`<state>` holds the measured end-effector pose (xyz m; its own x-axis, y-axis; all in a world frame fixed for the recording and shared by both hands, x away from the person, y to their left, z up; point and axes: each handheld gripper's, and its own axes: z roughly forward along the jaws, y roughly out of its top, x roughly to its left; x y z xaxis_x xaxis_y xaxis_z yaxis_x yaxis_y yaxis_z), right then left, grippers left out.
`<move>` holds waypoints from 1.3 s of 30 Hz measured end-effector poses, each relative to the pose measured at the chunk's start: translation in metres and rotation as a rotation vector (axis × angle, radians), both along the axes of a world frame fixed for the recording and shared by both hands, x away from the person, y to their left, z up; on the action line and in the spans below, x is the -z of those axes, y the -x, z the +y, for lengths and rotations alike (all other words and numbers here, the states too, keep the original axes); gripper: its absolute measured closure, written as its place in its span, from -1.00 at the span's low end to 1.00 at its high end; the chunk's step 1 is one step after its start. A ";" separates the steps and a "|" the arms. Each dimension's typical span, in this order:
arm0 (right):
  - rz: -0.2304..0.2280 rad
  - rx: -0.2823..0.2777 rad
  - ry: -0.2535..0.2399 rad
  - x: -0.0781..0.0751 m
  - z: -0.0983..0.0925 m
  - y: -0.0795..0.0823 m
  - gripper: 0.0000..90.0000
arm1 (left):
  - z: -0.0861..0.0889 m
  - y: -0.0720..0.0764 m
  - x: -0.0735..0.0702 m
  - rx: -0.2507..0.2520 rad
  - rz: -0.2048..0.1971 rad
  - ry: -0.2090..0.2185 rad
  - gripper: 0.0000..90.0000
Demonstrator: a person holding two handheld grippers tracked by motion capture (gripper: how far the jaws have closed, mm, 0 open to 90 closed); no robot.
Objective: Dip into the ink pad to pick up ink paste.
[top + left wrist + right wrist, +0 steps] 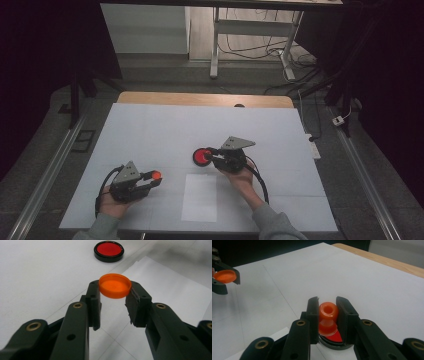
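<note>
Over the white table [150, 130], the left gripper [115, 301] clamps an orange cap [115, 286]; the right gripper [328, 315] grips an orange bottle [328, 313] above the red dish [201, 157].

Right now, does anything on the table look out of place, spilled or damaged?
Nothing stands out. The left gripper holds an orange cap level, the right gripper holds a small orange bottle above the red dish, and the white sheet lies flat on the table. No spill shows.

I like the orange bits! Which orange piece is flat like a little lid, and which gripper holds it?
The flat orange cap, pinched by the left gripper. The right gripper holds a taller orange piece with a hole.
</note>
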<state>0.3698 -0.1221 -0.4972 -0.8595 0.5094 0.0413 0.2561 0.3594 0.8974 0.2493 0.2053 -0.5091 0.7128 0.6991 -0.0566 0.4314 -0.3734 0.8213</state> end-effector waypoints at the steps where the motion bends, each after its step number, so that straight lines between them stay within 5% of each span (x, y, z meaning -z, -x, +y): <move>1: 0.001 -0.002 0.006 0.000 0.001 -0.001 0.61 | 0.000 0.000 0.000 0.000 0.000 -0.001 0.46; 18: 0.021 -0.014 0.025 0.007 0.020 -0.016 0.61 | 0.000 0.000 0.000 0.001 0.002 -0.003 0.46; 39: 0.019 0.018 0.104 0.018 0.024 -0.026 0.61 | 0.001 0.000 0.000 0.002 0.005 -0.001 0.45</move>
<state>0.3959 -0.0980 -0.5155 -0.8496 0.5275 0.0034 0.2798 0.4452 0.8506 0.2492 0.2062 -0.5092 0.7139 0.6977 -0.0595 0.4346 -0.3750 0.8189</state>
